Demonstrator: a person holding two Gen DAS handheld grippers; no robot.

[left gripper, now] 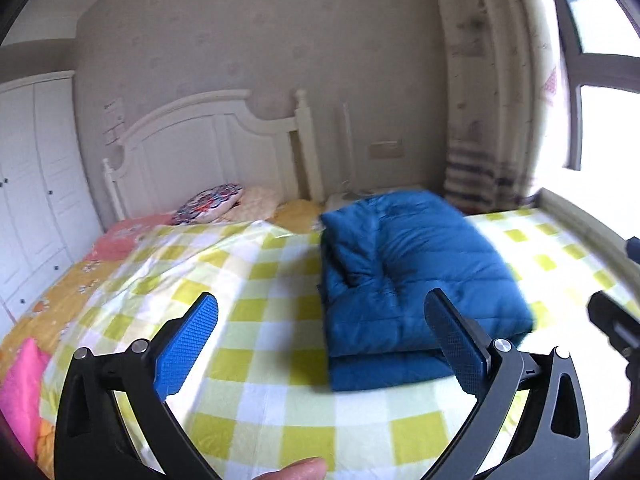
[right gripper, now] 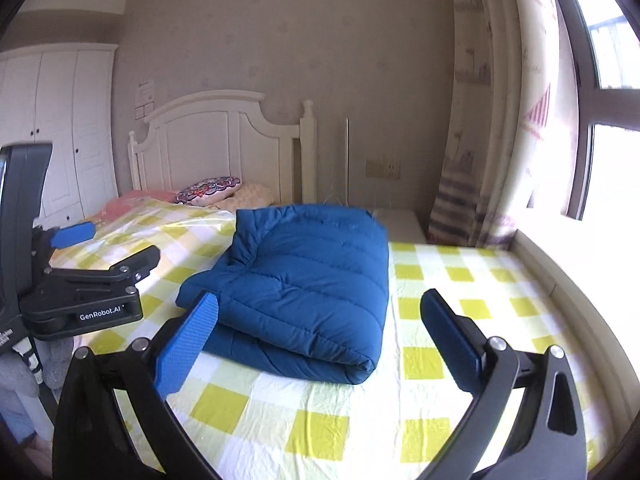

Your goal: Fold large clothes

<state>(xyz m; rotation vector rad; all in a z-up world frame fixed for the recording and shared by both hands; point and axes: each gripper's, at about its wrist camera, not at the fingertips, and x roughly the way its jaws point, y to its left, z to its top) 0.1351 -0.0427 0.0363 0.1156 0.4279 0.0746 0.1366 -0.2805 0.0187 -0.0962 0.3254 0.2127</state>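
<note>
Blue padded jacket point(left gripper: 416, 280) lies folded into a thick rectangular bundle on the bed, on top of the yellow-and-white checked sheet point(left gripper: 280, 408). From my left gripper point(left gripper: 320, 344) it sits ahead and slightly to the right, its near folded edge just beyond the right fingertip. I see the left gripper spread wide, holding nothing, its blue pads point(left gripper: 188, 348) hovering above the sheet.

From my right gripper point(right gripper: 320, 340) the jacket point(right gripper: 304, 292) sits ahead and to the left, its near-left corner just behind the left pad point(right gripper: 188, 344); I cannot tell if they touch. This gripper is also spread wide and empty, over the checked sheet point(right gripper: 440, 360). My left gripper point(right gripper: 80, 240) shows at the far left of the right wrist view, to the left of the jacket and apart from it.

Beyond the jacket, farther from both grippers, I see a patterned pillow point(right gripper: 208, 191) near the white headboard point(right gripper: 216, 144). A white wardrobe point(left gripper: 36, 184) stands far left, and a curtain point(right gripper: 500, 140) hangs far right beside a bright window point(right gripper: 612, 168). A pink cloth point(left gripper: 20, 392) lies at the bed's left edge, beside the left gripper.
</note>
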